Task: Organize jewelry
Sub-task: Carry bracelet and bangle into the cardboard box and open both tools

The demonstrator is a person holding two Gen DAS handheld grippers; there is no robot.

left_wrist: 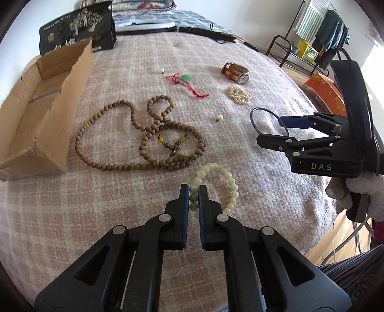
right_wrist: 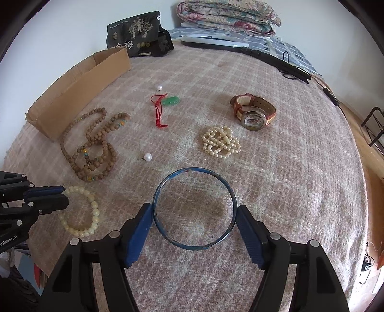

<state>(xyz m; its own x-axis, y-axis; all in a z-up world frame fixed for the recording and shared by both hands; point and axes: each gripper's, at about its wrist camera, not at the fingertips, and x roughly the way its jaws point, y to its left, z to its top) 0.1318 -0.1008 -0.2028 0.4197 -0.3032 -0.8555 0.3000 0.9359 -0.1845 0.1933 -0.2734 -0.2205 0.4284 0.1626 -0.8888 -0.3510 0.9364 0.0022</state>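
Observation:
My left gripper [left_wrist: 194, 192] is shut on the cream bead bracelet [left_wrist: 228, 182], near the bed's front edge; it also shows in the right wrist view [right_wrist: 92, 208]. My right gripper [right_wrist: 194, 216] is shut on the blue bangle [right_wrist: 168, 182], its fingers pressing the ring's two sides; the bangle shows in the left wrist view [left_wrist: 255, 115] too. An open cardboard box [left_wrist: 36, 115] lies at the left. On the blanket lie a long brown bead necklace [left_wrist: 115, 134], a jade pendant on red cord [right_wrist: 168, 102], a watch [right_wrist: 254, 115], a pearl strand [right_wrist: 220, 141] and two loose pearl earrings [right_wrist: 147, 157].
A black snack bag [right_wrist: 136, 31] stands behind the box. Folded quilts [right_wrist: 228, 16] and a black cable device [right_wrist: 252, 50] lie at the far edge of the bed. A clothes rack [left_wrist: 312, 36] stands beyond the bed's right side.

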